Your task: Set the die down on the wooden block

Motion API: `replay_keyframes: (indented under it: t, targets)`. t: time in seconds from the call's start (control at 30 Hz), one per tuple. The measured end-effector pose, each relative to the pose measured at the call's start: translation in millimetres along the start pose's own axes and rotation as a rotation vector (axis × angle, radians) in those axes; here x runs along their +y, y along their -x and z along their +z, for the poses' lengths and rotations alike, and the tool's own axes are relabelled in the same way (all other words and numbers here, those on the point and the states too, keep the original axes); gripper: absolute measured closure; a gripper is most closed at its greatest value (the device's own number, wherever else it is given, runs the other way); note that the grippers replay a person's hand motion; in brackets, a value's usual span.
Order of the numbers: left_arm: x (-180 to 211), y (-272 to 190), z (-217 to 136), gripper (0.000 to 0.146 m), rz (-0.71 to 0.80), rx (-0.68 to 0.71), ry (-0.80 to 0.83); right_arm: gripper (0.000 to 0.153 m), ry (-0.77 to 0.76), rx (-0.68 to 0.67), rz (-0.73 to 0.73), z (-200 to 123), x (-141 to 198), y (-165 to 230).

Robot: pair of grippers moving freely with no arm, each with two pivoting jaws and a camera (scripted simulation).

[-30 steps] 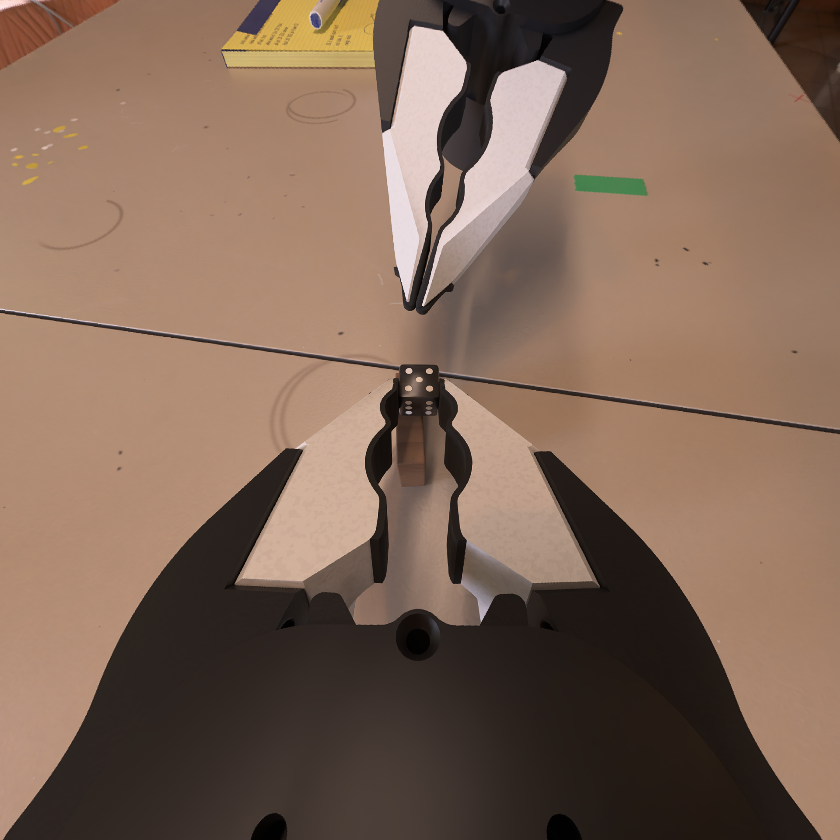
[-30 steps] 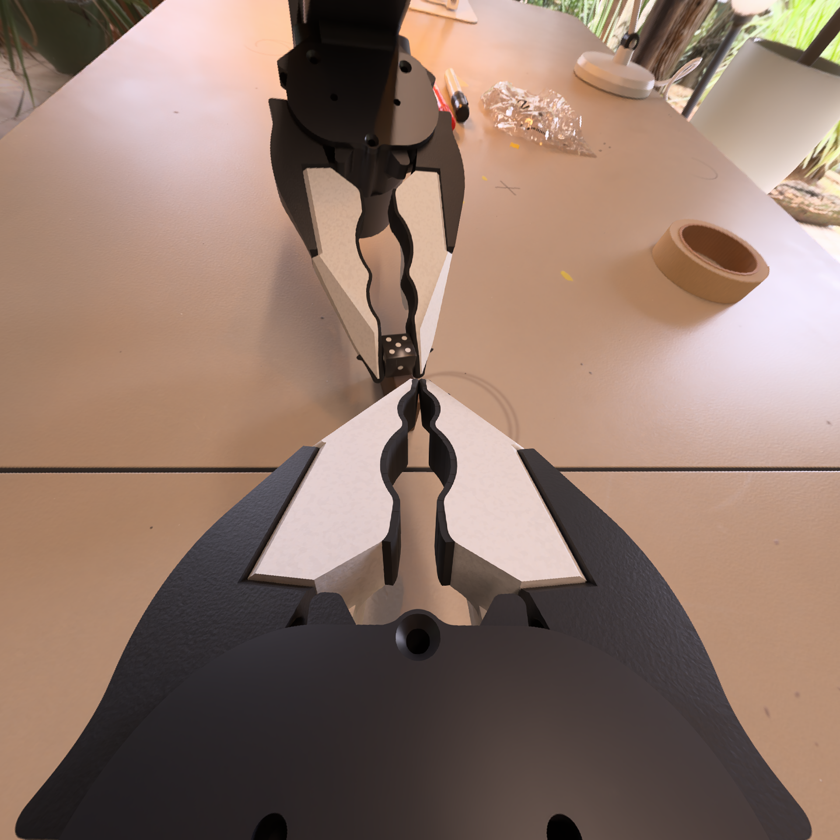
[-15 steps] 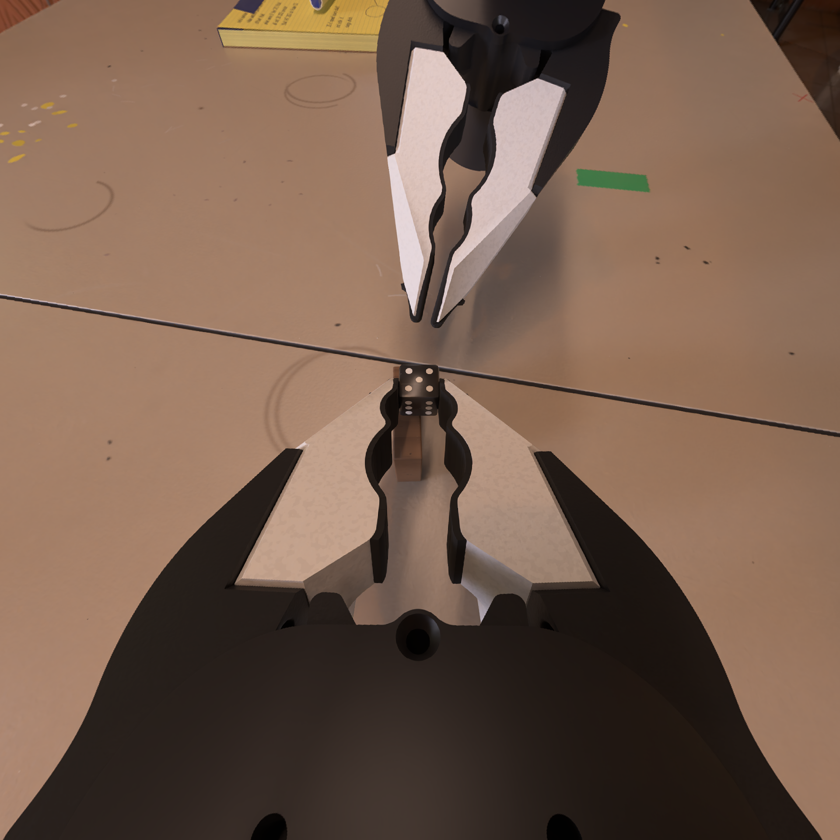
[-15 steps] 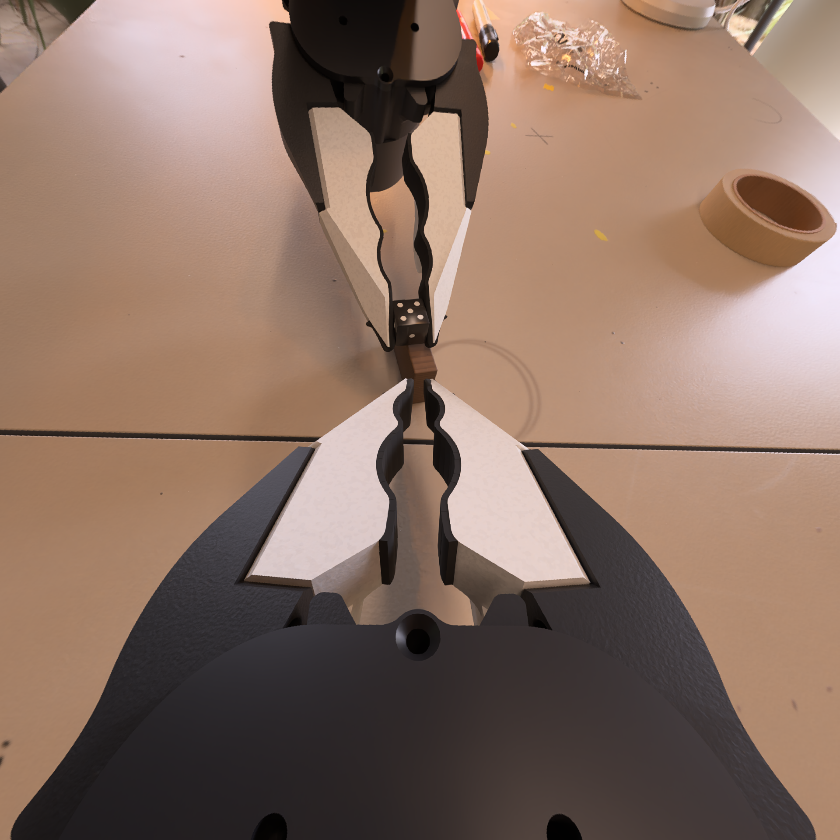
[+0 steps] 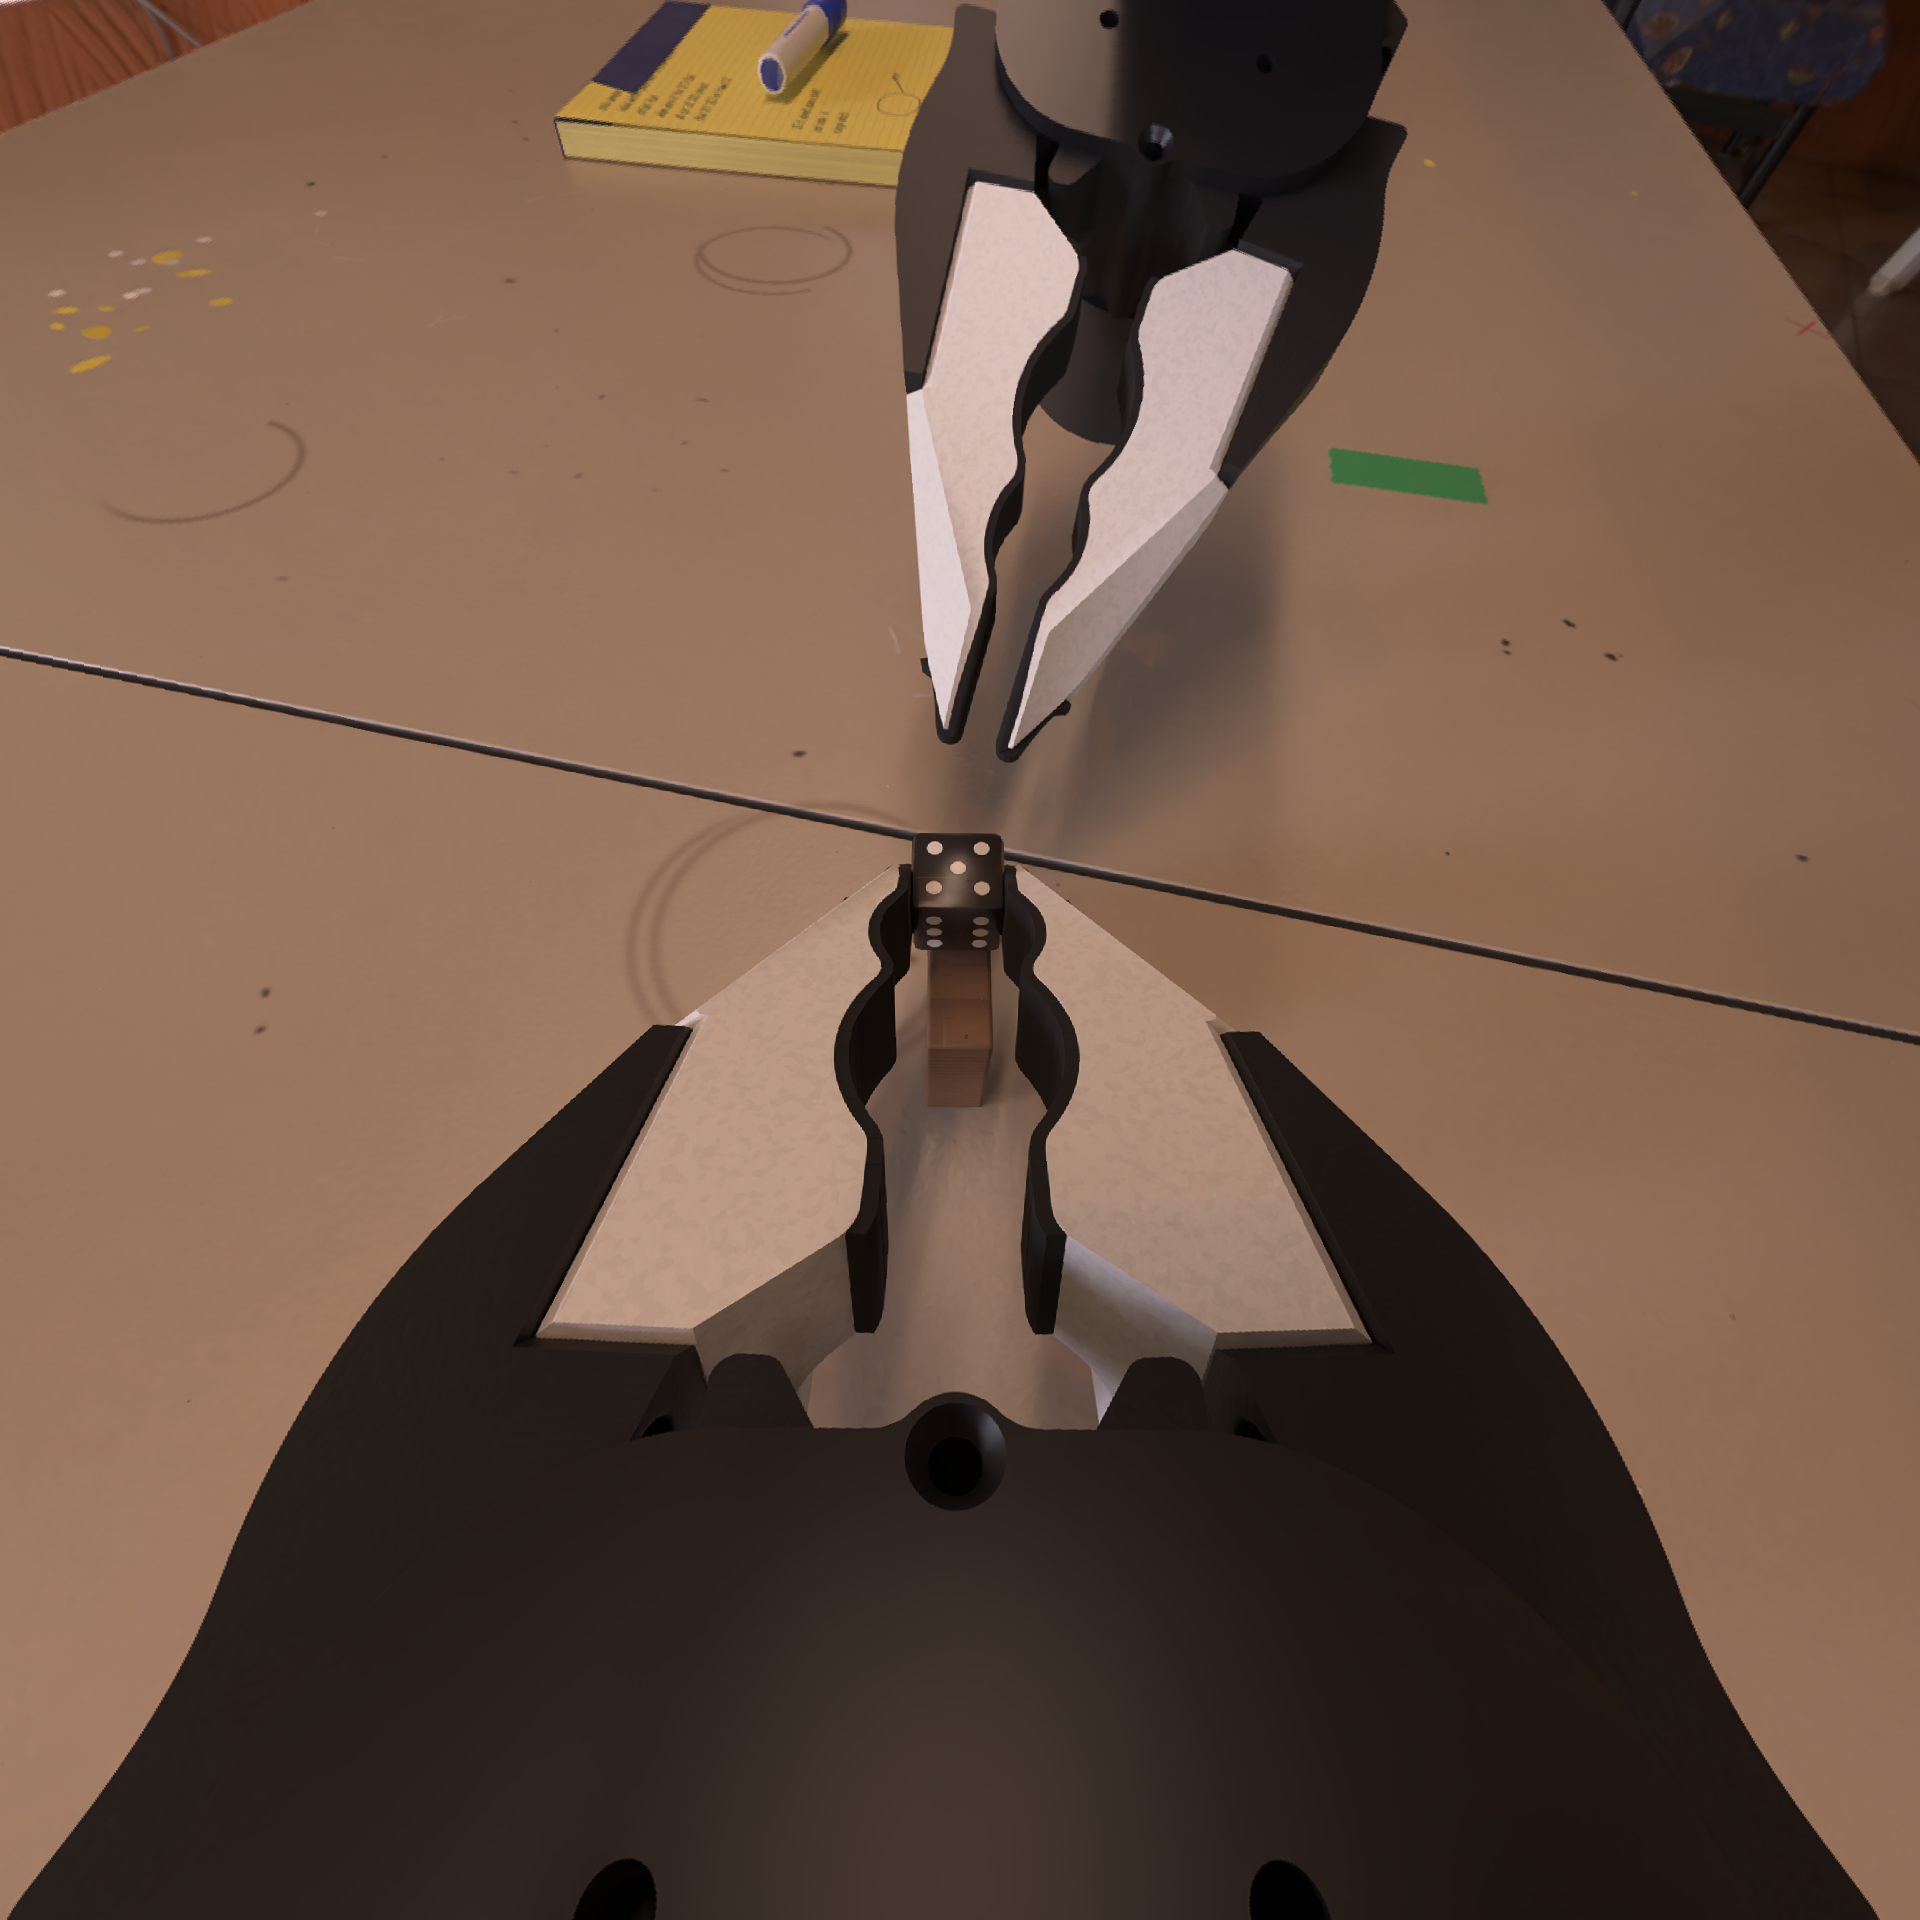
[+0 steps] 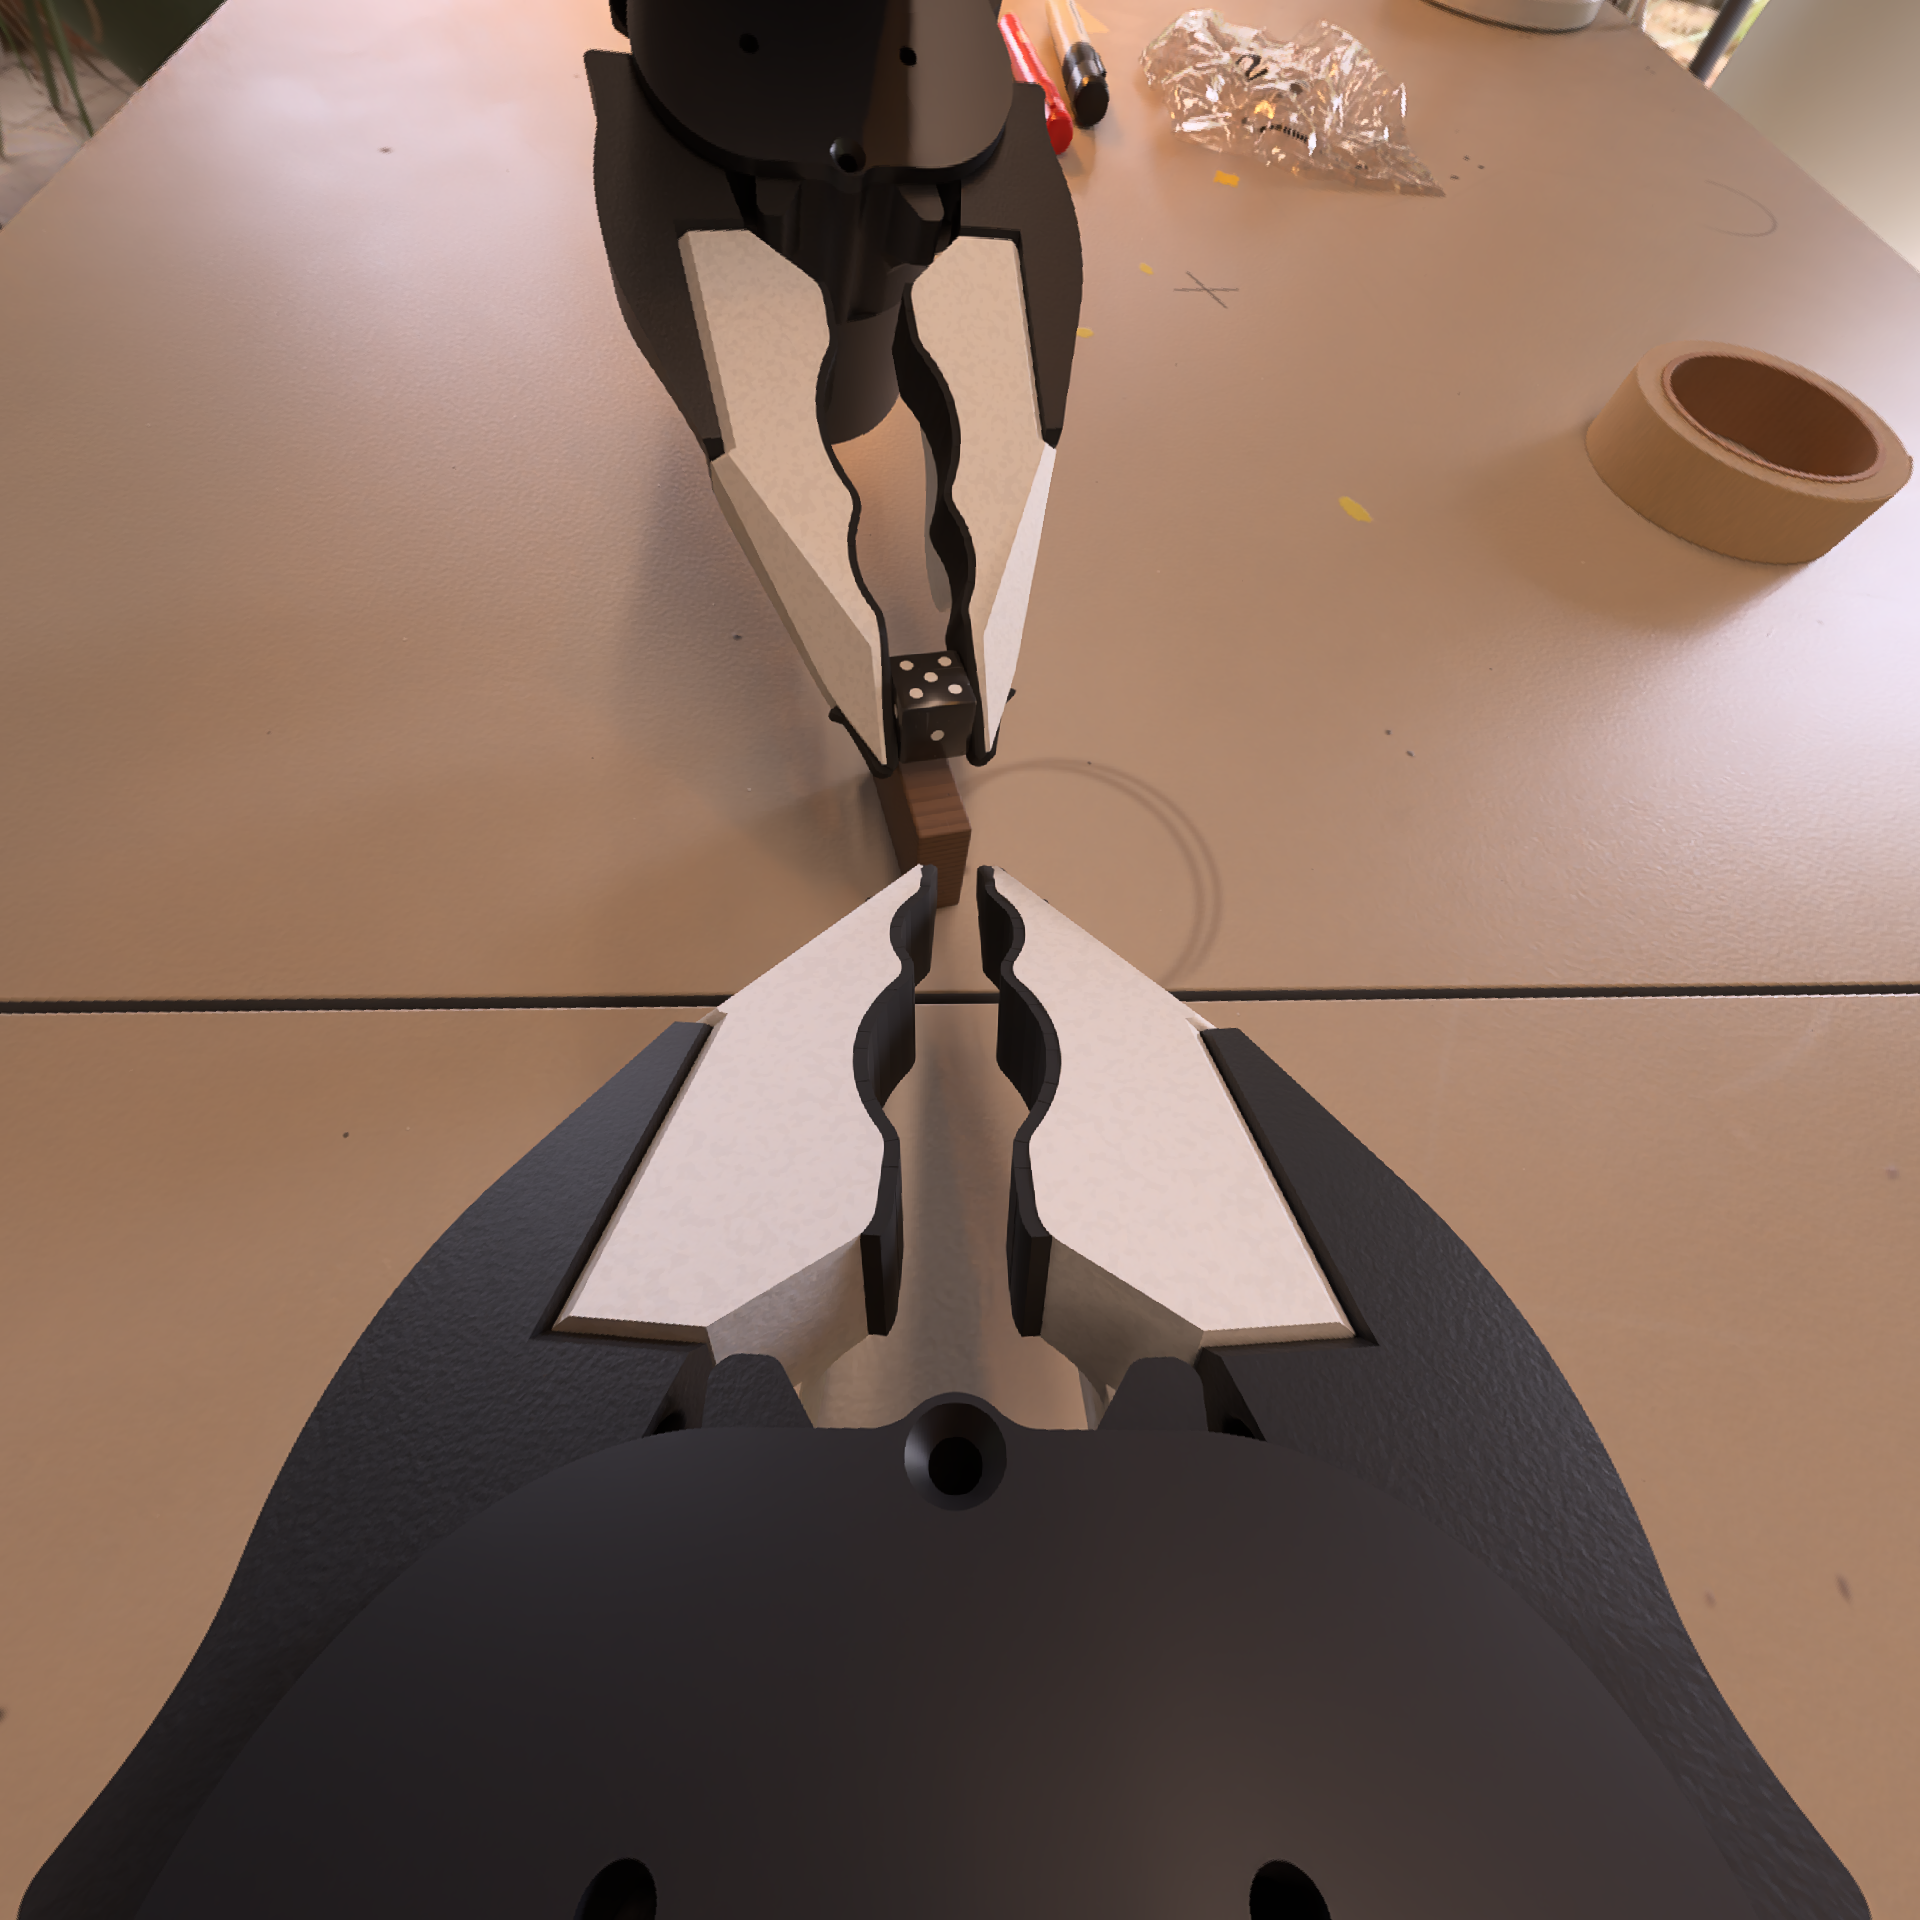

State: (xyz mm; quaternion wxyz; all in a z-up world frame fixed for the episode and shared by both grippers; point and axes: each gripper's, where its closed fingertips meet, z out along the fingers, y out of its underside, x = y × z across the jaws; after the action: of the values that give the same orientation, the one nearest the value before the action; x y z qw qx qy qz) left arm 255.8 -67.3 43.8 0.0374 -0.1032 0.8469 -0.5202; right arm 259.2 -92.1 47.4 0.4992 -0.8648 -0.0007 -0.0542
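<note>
Right gripper [image 5: 977, 743]: fingertips have parted from nearly touching a second ago to a narrow gap; it has drawn back from the die, now well short of it.
Wooden block [image 6: 932, 826]: hidden behind the right fingertips a second ago, now in plain sight under the die [image 6: 932, 698].
Left gripper [image 5: 957, 894]: possibly raised slightly.

The small black cube die with white pips [image 5: 957, 891] sits at the top of the upright brown rectangular wooden block [image 5: 958, 1044], its five-pip face upward. Whether its underside touches the block's top face cannot be told. The block stands on end, long axis vertical, directly below the die [image 6: 932, 699]. From the opposite side, the block [image 6: 932, 831] shows horizontal grain.
</note>
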Motion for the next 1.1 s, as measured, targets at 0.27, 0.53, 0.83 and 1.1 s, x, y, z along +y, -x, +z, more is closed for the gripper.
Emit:
replay_keyframes:
  t: [0.27,0.53,0.83,1.1]
  targets:
    - [2.0,2.0,0.4,0.130,-0.021,-0.016,0.004,0.147,0.013,-0.003,-0.002,3.9,1.6,1.0]
    - [6.2,-2.4,2.0,0.129,0.009,-0.010,0.041,0.148,0.067,-0.094,-0.026,2.8,0.8,2.8]
    - [7.9,-1.0,3.3,0.128,0.024,-0.020,0.049,0.149,0.119,-0.192,-0.021,5.8,7.1,1.1]
    - [7.3,0.8,3.6,0.130,0.041,-0.045,0.059,0.148,0.121,-0.225,-0.024,7.1,6.3,0.3]
